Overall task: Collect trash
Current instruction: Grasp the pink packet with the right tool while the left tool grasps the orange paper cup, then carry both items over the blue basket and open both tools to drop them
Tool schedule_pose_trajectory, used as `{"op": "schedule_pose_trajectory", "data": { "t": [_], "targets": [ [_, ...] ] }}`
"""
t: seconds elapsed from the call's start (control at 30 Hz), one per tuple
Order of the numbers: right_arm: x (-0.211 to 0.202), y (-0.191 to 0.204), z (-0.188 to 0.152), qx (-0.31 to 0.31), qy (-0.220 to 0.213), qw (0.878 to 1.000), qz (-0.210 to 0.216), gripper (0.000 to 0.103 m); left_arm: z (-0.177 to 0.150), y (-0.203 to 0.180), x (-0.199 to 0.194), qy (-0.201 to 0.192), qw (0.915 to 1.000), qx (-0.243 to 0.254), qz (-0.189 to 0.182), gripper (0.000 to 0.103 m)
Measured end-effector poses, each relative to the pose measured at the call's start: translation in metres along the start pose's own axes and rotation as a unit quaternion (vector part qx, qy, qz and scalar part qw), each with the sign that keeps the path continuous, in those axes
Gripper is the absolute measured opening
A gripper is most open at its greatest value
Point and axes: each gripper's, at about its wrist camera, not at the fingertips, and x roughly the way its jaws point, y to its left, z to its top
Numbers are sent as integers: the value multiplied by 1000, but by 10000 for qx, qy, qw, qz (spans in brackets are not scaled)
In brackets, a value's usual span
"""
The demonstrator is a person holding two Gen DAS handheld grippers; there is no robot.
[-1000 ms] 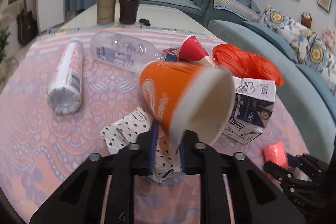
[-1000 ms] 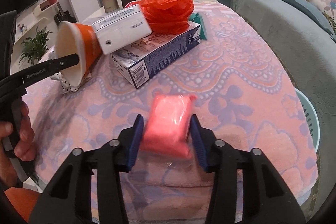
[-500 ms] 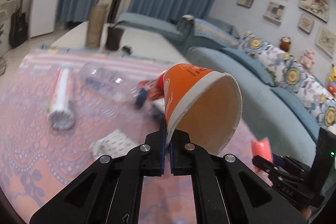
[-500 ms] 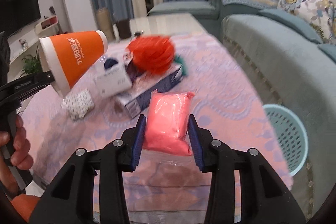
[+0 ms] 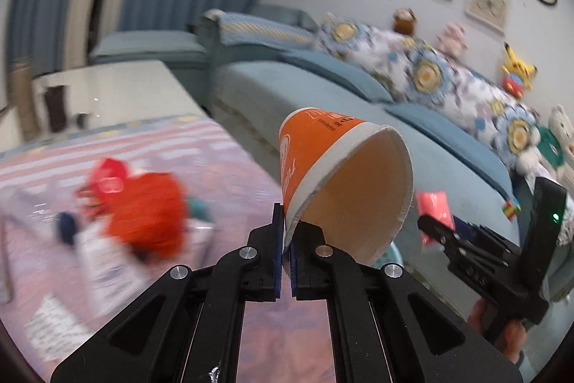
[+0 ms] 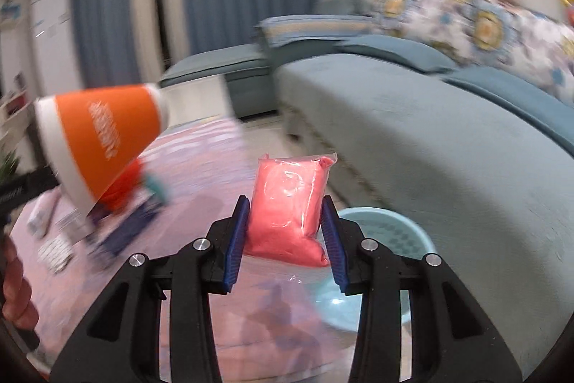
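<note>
My left gripper point(image 5: 284, 232) is shut on the rim of an orange paper cup point(image 5: 323, 168), held in the air on its side above the table; the cup also shows in the right wrist view point(image 6: 97, 139). My right gripper point(image 6: 285, 221) is shut on a pink plastic packet point(image 6: 287, 200), held above a light blue basket point(image 6: 387, 232) that stands on the floor between table and sofa. The right gripper point(image 5: 436, 225) with the pink packet point(image 5: 432, 203) shows at the right of the left wrist view.
The table with a pink patterned cloth point(image 5: 222, 160) holds an orange plastic bag point(image 5: 147, 214), a carton point(image 5: 104, 261) and other blurred litter. A blue-grey sofa point(image 6: 448, 139) runs along the right. A dark cup point(image 5: 53, 110) stands at the table's far end.
Both grippers have swung right, away from the table's middle toward the sofa side. The cup and the packet stay gripped. The blue basket now lies under the right gripper.
</note>
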Motion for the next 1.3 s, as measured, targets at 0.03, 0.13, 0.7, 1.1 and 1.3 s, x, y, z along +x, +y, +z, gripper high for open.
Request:
{"op": "schedule_pose_trajectory", "data": {
  "t": [0.03, 0.13, 0.7, 1.1, 1.3],
  "targets": [
    [5, -12, -1, 106, 30, 9999, -78, 37, 3, -8, 15, 113, 9999, 32, -106, 1],
    [28, -57, -8, 494, 196, 9979, -366, 37, 5, -22, 56, 413, 9986, 145, -295, 1],
    [151, -130, -85, 1671, 1976, 9638, -637, 39, -44, -48, 215, 1939, 9794, 239, -518, 30],
    [130, -123, -71, 1581, 1687, 9697, -789, 60, -34, -51, 177, 1627, 9824, 433, -813, 51],
    [84, -82, -39, 1258, 960, 9869, -315, 60, -13, -42, 117, 1124, 9887, 254, -957, 57]
  ]
}}
